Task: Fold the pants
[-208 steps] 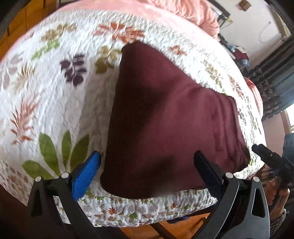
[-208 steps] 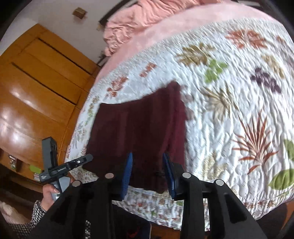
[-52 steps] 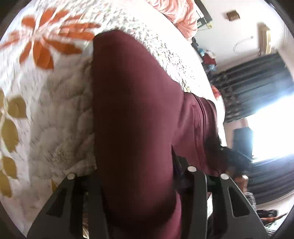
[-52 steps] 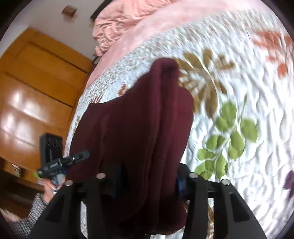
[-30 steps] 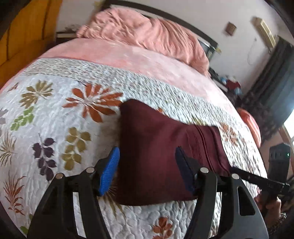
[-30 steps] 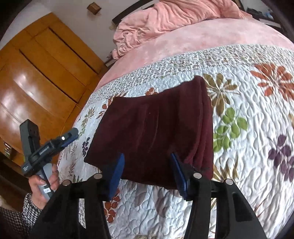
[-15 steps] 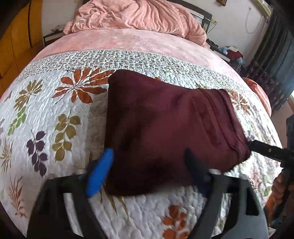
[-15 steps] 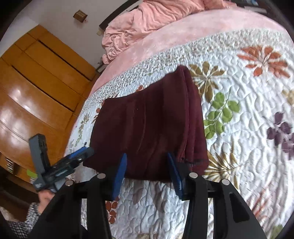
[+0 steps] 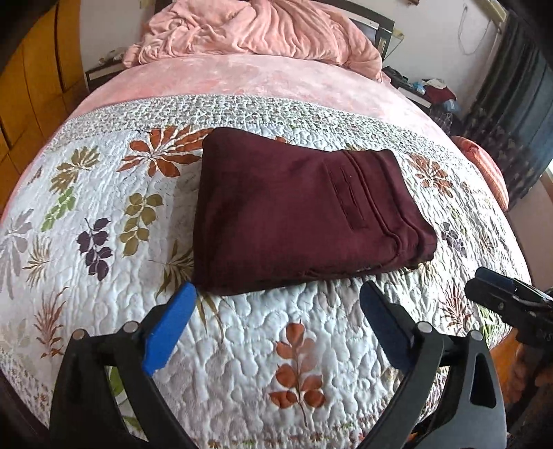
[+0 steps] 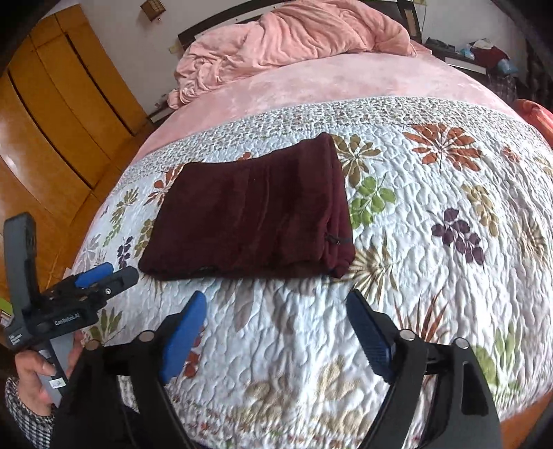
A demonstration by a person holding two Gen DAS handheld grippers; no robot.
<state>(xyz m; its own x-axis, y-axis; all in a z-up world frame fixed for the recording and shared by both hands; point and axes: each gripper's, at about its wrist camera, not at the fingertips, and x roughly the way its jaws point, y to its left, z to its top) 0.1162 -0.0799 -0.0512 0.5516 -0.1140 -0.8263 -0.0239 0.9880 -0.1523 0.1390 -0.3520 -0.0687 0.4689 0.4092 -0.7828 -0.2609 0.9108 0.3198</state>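
Observation:
The maroon pants [image 9: 293, 210] lie folded into a thick flat rectangle on the white floral quilt [image 9: 242, 345]; the right wrist view shows the same pants [image 10: 252, 221] from the other side. My left gripper [image 9: 276, 304] hovers just short of the near edge of the pants, jaws still opening wide, nothing between them. My right gripper [image 10: 273, 311] is also drawn back over bare quilt [image 10: 432, 276], jaws opening, nothing in them. Each view catches the other gripper at its edge: the right gripper [image 9: 501, 304], the left gripper [image 10: 90, 283] in a hand.
A crumpled pink blanket [image 9: 249, 31] is heaped at the head of the bed on a pink sheet [image 9: 242, 79]. Wooden wardrobe doors [image 10: 52, 114] stand along one side, dark curtains [image 9: 518, 86] and a cluttered nightstand on the other.
Both grippers let go of the folded pants, opened wide and pulled back from them. The pants now lie free on the quilt.

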